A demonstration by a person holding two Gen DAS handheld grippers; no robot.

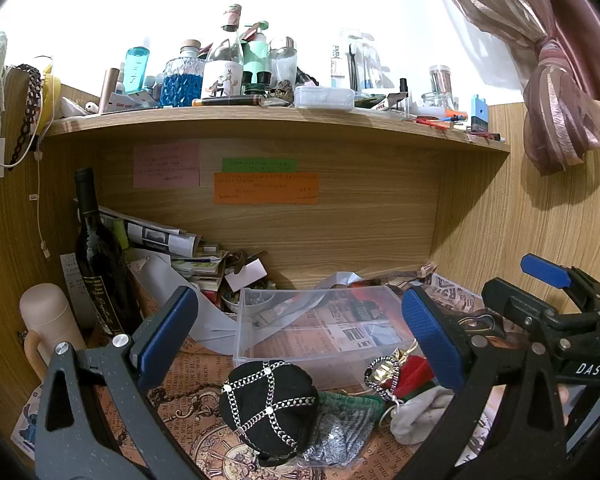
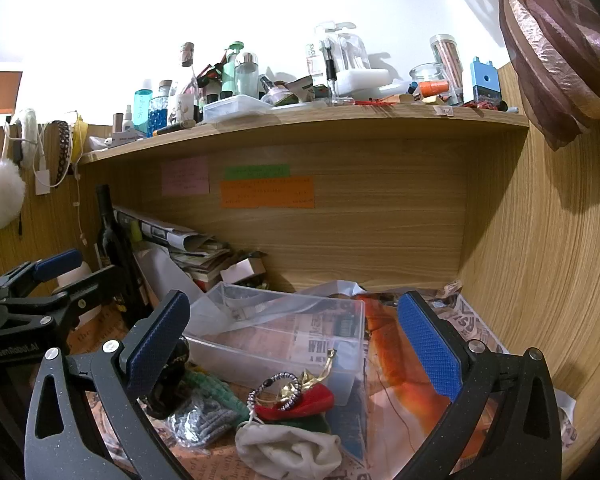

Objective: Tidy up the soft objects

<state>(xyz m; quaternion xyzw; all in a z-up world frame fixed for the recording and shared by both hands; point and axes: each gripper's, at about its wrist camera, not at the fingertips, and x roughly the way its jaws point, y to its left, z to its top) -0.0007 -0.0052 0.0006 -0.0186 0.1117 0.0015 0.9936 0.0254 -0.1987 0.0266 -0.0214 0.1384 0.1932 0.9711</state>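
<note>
A pile of soft things lies on the newspaper-covered desk in front of a clear plastic box (image 1: 320, 320) (image 2: 276, 332). A black cap with silver chains (image 1: 270, 406) is at the left, partly hidden in the right wrist view (image 2: 172, 380). Beside it are a green and grey knit piece (image 1: 340, 428) (image 2: 208, 408), a red and green fabric piece with a braided cord (image 1: 404, 376) (image 2: 296, 400), and a white cloth (image 1: 416, 416) (image 2: 288, 448). My left gripper (image 1: 300, 340) is open above the cap. My right gripper (image 2: 296, 344) is open above the red piece and white cloth.
A dark wine bottle (image 1: 98, 256) and a pale flask (image 1: 50, 320) stand at the left. Stacked papers and books (image 1: 180, 248) fill the back left corner. A wooden shelf (image 1: 276, 120) crowded with bottles hangs overhead. A wooden side wall (image 2: 540, 260) closes the right.
</note>
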